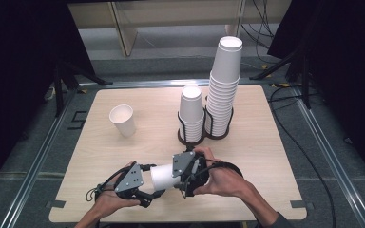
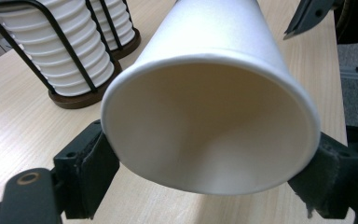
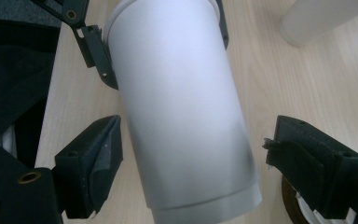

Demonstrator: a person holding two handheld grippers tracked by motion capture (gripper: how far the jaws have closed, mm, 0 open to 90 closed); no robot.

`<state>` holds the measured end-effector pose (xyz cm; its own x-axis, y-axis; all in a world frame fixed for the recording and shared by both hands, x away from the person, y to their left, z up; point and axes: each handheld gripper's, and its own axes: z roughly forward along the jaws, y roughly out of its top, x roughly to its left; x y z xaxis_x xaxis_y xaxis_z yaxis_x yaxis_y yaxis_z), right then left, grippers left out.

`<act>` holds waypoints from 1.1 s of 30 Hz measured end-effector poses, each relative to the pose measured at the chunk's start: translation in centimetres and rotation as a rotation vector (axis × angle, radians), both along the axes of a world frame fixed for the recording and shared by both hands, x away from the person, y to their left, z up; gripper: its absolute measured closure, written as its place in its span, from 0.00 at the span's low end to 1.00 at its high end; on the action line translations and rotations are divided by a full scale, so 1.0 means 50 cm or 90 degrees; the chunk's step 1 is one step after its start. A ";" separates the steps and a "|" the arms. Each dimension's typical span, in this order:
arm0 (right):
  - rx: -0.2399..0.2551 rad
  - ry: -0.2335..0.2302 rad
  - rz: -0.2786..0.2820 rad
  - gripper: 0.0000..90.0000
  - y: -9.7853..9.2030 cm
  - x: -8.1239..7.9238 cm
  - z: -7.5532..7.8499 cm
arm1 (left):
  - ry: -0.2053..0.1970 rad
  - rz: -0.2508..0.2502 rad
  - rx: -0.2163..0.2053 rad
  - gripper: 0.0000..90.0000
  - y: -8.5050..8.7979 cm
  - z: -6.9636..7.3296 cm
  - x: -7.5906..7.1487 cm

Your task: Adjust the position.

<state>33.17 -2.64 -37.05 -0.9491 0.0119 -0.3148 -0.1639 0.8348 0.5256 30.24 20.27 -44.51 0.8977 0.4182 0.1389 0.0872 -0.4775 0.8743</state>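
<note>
A white paper cup point(image 1: 161, 176) lies on its side in the air above the table's front edge, between my two grippers. My left gripper point(image 1: 153, 181) is shut on the cup's rim; in the left gripper view the open mouth point(image 2: 209, 135) faces the camera and both pads press its sides. My right gripper point(image 1: 175, 176) is open around the base end. In the right gripper view the cup point(image 3: 182, 107) lies between the jaws, with a narrow gap at the left pad point(image 3: 100, 154) and a wide one at the right.
A single upright cup point(image 1: 122, 119) stands at the left middle of the wooden table point(image 1: 266, 156). Two black wire holders sit at centre back: a short stack point(image 1: 191, 114) and a tall stack point(image 1: 223, 80) of cups. Black cables trail on the floor at the right.
</note>
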 end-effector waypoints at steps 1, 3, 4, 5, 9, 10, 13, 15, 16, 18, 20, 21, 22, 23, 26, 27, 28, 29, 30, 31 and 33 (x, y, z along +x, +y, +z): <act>0.000 0.000 0.000 0.19 0.000 0.000 0.000 | 0.002 -0.002 0.000 0.18 -0.001 0.000 0.000; -0.009 -0.004 0.009 0.19 0.006 0.000 -0.006 | -0.001 -0.005 -0.001 0.18 -0.003 -0.001 -0.001; -0.014 -0.001 0.006 0.19 0.008 -0.002 -0.009 | -0.001 -0.006 0.006 0.18 -0.003 0.000 -0.002; -0.019 0.000 0.011 0.19 0.011 -0.001 -0.012 | 0.005 -0.010 0.011 0.18 -0.003 0.001 -0.003; -0.033 -0.002 0.018 0.19 0.017 0.000 -0.021 | 0.000 -0.012 0.008 0.18 -0.006 0.000 -0.003; -0.034 0.003 0.021 0.19 0.020 -0.001 -0.024 | -0.002 -0.012 0.014 0.18 -0.005 0.001 -0.003; -0.048 -0.006 0.028 0.19 0.027 -0.001 -0.031 | -0.002 -0.015 0.012 0.18 -0.007 0.002 -0.005; -0.058 -0.012 0.035 0.19 0.033 0.000 -0.037 | -0.003 -0.021 0.017 0.18 -0.007 0.003 -0.006; -0.062 -0.016 0.038 0.19 0.036 0.002 -0.041 | -0.004 -0.021 0.017 0.18 -0.008 0.003 -0.007; -0.061 -0.032 0.061 0.19 0.042 0.007 -0.046 | -0.002 -0.023 0.020 0.18 -0.009 0.003 -0.008; -0.069 -0.022 0.059 0.19 0.045 0.006 -0.050 | -0.005 -0.026 0.025 0.18 -0.010 0.003 -0.008; -0.070 -0.025 0.058 0.19 0.046 0.005 -0.052 | -0.003 -0.031 0.025 0.18 -0.011 0.003 -0.006; -0.073 -0.027 0.058 0.19 0.048 0.005 -0.054 | -0.002 -0.033 0.028 0.18 -0.011 0.003 -0.006; -0.074 -0.029 0.065 0.19 0.051 0.006 -0.056 | -0.003 -0.030 0.024 0.18 -0.011 0.003 -0.006; -0.082 -0.025 0.063 0.19 0.057 0.004 -0.063 | 0.000 -0.026 0.035 0.18 -0.011 0.004 -0.009; -0.080 -0.028 0.072 0.19 0.058 0.007 -0.064 | 0.002 -0.027 0.039 0.18 -0.012 0.004 -0.009; -0.080 -0.025 0.071 0.19 0.059 0.007 -0.066 | 0.002 -0.029 0.034 0.18 -0.014 0.002 -0.009; -0.081 -0.022 0.071 0.19 0.061 0.006 -0.068 | 0.003 -0.033 0.044 0.18 -0.013 0.004 -0.008; -0.082 -0.018 0.068 0.20 0.061 0.005 -0.069 | 0.005 -0.032 0.045 0.18 -0.014 0.004 -0.008; -0.083 -0.013 0.062 0.19 0.062 0.004 -0.071 | 0.008 -0.030 0.045 0.18 -0.014 0.005 -0.010; -0.085 -0.021 0.079 0.19 0.066 0.008 -0.077 | 0.008 -0.028 0.047 0.18 -0.015 0.005 -0.011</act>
<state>33.59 0.64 -40.89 -0.9298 -0.1491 -0.3364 -0.2856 0.8690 0.4040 29.68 19.54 -44.25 0.9168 0.3676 0.1561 0.0761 -0.5445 0.8353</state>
